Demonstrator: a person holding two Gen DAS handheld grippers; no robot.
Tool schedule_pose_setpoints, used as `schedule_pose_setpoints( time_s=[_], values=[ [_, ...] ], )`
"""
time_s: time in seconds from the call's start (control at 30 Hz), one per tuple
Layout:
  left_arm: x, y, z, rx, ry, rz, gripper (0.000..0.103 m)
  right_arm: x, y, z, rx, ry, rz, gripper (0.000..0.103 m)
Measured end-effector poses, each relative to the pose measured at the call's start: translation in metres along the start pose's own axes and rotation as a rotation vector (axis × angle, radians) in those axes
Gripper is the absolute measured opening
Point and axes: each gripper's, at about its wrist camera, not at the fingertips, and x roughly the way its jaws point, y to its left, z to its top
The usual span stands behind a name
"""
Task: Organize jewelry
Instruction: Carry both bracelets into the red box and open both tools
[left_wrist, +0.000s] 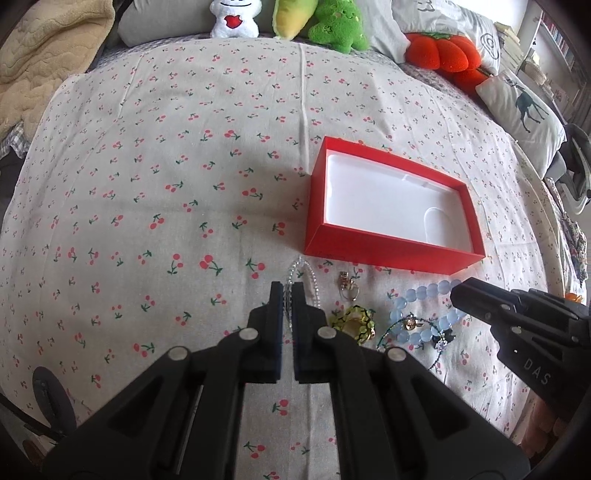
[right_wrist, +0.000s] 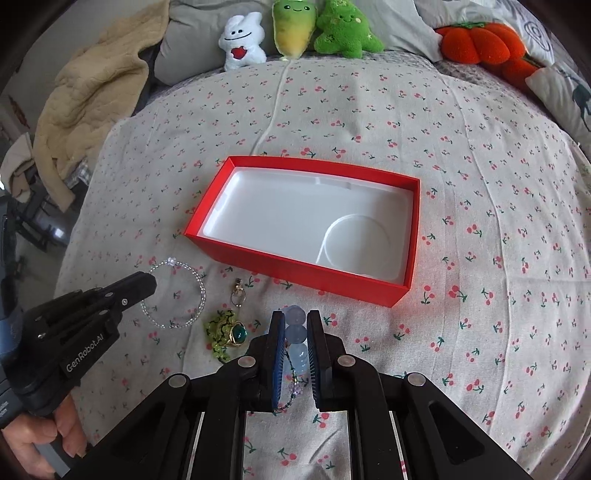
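A red box (left_wrist: 384, 258) (right_wrist: 291, 271) with an empty white liner lies open on the cherry-print bedspread. In front of it lie a clear bead bracelet (left_wrist: 314, 280) (right_wrist: 199, 291), a small gold and silver ring (left_wrist: 347, 286) (right_wrist: 238, 293), a yellow-green bead piece with a green stone (left_wrist: 356, 323) (right_wrist: 225, 330) and a pale blue bead bracelet (left_wrist: 424, 317) (right_wrist: 297, 334). My left gripper (left_wrist: 288, 288) (right_wrist: 147, 286) is shut on the clear bracelet's near side. My right gripper (right_wrist: 295, 317) (left_wrist: 458, 293) is closed around the blue bracelet's beads.
Plush toys (right_wrist: 291, 29) and an orange pumpkin cushion (right_wrist: 480, 40) line the far edge of the bed. A beige blanket (right_wrist: 85, 96) hangs at the left. Pillows (left_wrist: 517, 107) lie at the right.
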Motion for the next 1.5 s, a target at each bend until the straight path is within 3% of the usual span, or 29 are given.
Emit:
schedule_pose_setpoints(
  time_s=[0.4,0.7,0.93,1.1,1.33,1.5],
  values=[
    [-0.029,-0.007,0.009,-0.006,-0.077,-0.092,0.005,-0.034,-0.004,0.008,0.015,-0.079,0.030,0.012],
    [-0.046,-0.038,0.038,-0.009,-0.167,-0.277,0.005,-0.064,-0.024,0.035,0.111,-0.206,0.090,0.012],
    [-0.008,-0.059,0.053,-0.021,-0.164,-0.400,0.005,-0.061,-0.045,0.045,0.162,-0.243,0.032,0.012],
    [0.024,-0.051,0.050,-0.059,-0.114,-0.310,0.005,-0.045,-0.056,0.046,0.192,-0.225,0.013,0.012],
    [0.034,-0.038,0.045,-0.047,-0.108,-0.187,0.005,-0.036,-0.040,0.053,0.168,-0.233,0.106,0.012],
    [0.035,-0.040,0.043,-0.012,-0.114,-0.126,0.005,-0.013,-0.042,0.055,0.153,-0.194,0.033,0.012]
  ],
)
